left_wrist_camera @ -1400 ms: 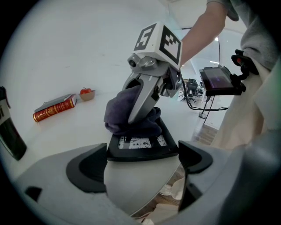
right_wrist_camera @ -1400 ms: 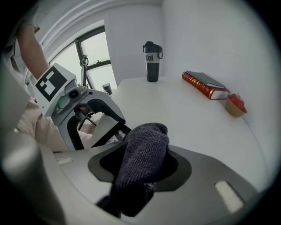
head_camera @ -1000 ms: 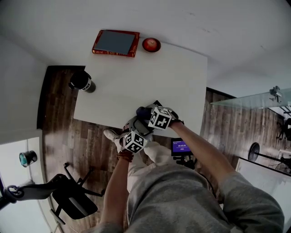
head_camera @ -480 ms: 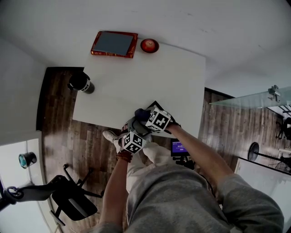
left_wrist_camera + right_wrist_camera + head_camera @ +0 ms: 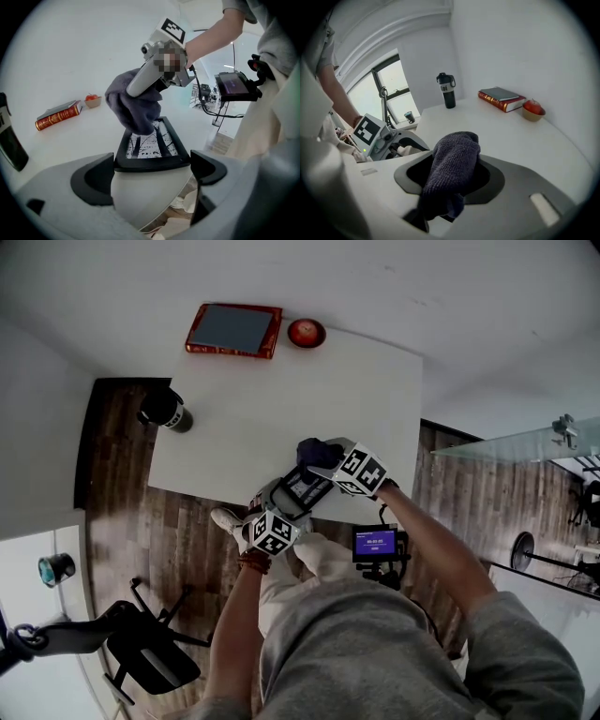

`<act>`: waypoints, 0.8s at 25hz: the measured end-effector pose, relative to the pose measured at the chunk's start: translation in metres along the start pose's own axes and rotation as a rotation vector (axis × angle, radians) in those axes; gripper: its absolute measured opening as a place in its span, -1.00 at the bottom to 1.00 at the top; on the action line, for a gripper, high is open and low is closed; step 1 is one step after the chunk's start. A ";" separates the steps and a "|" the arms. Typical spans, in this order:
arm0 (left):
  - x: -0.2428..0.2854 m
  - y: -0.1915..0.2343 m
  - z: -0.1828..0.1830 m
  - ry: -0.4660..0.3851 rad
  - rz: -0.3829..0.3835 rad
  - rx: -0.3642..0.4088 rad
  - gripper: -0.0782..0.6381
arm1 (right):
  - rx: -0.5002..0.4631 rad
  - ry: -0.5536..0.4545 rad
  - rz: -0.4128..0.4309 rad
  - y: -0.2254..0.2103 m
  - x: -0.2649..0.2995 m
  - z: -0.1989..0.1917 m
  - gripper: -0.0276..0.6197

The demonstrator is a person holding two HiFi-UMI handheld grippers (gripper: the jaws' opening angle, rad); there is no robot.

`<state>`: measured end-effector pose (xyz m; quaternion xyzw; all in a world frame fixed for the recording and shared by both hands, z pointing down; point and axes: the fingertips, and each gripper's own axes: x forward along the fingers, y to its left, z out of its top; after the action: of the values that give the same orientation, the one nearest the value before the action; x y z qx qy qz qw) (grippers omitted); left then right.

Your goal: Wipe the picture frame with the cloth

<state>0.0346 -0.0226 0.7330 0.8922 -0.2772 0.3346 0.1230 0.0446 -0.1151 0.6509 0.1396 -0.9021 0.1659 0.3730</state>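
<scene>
A black picture frame [image 5: 151, 146] with a black-and-white tree print is held by its near edge in my left gripper [image 5: 152, 164], tilted up over the white table's [image 5: 281, 409] front edge; in the head view the picture frame [image 5: 302, 489] lies just past the left gripper [image 5: 278, 521]. My right gripper [image 5: 450, 180] is shut on a dark grey-blue cloth [image 5: 452, 168]. Seen from the left gripper view, the cloth [image 5: 133, 105] hangs over the frame's far left corner, touching it. In the head view the right gripper [image 5: 328, 460] and cloth [image 5: 317, 452] sit beyond the frame.
A red book [image 5: 234, 329] and a small red bowl [image 5: 306, 333] lie at the table's far edge. A black flask [image 5: 167, 410] stands at the left corner. A tripod-mounted screen [image 5: 375, 544] stands right of my legs, an office chair [image 5: 150, 643] to the left on the wooden floor.
My right gripper with the cloth has swung away from me and to the right, off the frame's middle to its far end. The left gripper and frame have barely moved.
</scene>
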 end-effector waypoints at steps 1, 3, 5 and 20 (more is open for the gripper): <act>0.000 0.000 0.000 0.001 -0.001 0.000 0.62 | 0.011 0.011 -0.020 -0.010 -0.003 -0.005 -0.32; 0.001 0.000 0.000 0.002 -0.002 -0.001 0.62 | 0.025 0.049 -0.049 -0.027 -0.005 -0.019 -0.32; 0.001 0.000 0.000 0.004 -0.002 -0.001 0.62 | 0.023 0.091 -0.070 -0.038 -0.004 -0.035 -0.32; 0.002 -0.001 0.000 0.007 -0.004 -0.003 0.63 | -0.012 0.217 -0.034 -0.033 -0.003 -0.097 -0.33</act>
<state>0.0359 -0.0227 0.7343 0.8913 -0.2757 0.3371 0.1261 0.1202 -0.1056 0.7198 0.1339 -0.8549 0.1685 0.4721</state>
